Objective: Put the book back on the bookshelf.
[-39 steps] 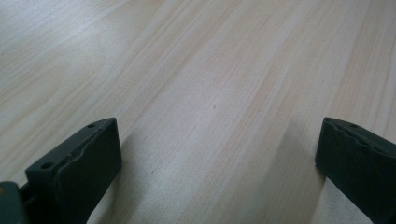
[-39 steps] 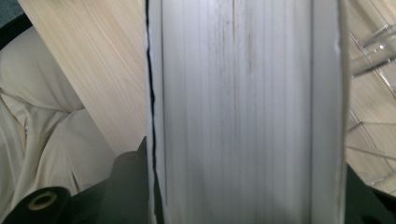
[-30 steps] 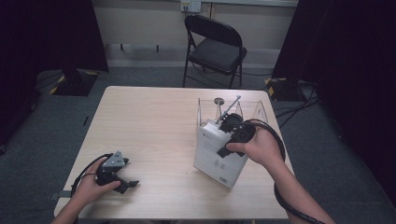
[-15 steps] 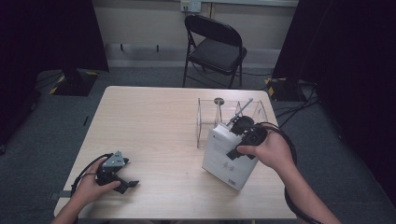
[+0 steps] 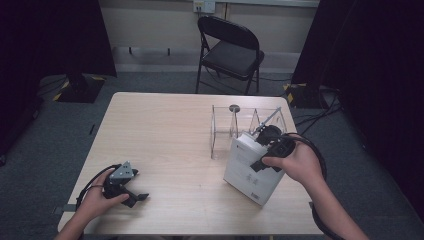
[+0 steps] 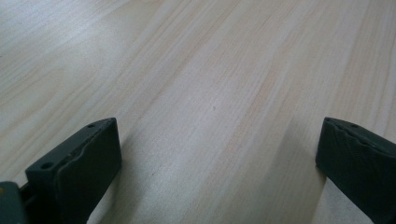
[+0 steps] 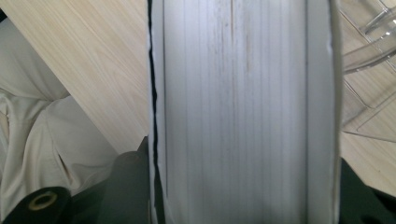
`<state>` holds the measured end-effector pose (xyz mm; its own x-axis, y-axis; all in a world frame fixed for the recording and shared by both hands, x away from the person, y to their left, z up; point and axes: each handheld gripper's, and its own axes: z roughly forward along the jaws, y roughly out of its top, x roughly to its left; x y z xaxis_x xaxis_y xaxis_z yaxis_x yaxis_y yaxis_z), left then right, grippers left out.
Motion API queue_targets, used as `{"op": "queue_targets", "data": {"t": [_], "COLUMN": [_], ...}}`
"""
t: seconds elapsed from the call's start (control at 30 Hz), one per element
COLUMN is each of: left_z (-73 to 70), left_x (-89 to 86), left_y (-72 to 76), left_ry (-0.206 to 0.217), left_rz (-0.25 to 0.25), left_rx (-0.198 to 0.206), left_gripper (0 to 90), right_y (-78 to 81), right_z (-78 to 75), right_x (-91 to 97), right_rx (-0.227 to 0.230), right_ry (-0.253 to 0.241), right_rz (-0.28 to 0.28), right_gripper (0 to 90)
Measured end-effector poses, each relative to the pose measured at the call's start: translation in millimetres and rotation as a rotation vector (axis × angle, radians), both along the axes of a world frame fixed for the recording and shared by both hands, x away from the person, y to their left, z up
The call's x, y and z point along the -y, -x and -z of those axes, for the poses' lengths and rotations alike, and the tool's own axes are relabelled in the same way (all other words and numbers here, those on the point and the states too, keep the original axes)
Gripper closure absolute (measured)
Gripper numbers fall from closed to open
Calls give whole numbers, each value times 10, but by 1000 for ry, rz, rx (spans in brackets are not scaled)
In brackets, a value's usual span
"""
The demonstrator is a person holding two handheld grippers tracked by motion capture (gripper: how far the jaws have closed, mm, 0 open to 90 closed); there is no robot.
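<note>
The right hand-held gripper (image 5: 264, 150) is clamped on a thick white book (image 5: 251, 170), its jaws pressing the covers from either side — in the right gripper view the page block (image 7: 236, 112) shows as a pale, finely lined slab between stiff white covers. The book sits tilted at the near side of the clear rack (image 5: 222, 125), one lower corner on the bench (image 5: 160, 135). The step in hand looks like carrying the book clear of the rack; next it would need lowering flat or standing upright without the smooth covers slipping. The rack is transparent plastic with thin upright dividers. Well to the left of the rack, the left hand-held gripper (image 5: 136, 196) rests on the pale wood-grain bench, jaws wide apart and empty.
</note>
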<state>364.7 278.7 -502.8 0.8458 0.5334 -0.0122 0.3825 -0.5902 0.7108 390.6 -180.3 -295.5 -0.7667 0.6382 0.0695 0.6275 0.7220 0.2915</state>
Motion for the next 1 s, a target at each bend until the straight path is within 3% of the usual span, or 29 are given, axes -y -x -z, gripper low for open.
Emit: {"op": "queue_targets", "data": {"t": [0.6, 1.0], "left_z": [1, 2], "left_x": [2, 4], "left_y": [-7, -7], "left_ry": [1, 3], "left_rz": [6, 5], "left_rx": [2, 1], "left_gripper": [0, 0], "right_y": [25, 18], "right_z": [5, -9], "right_x": [166, 295], "right_rx": [-13, -7], "right_ry": [11, -14], "right_rz": [52, 99], "right_gripper": [521, 521]}}
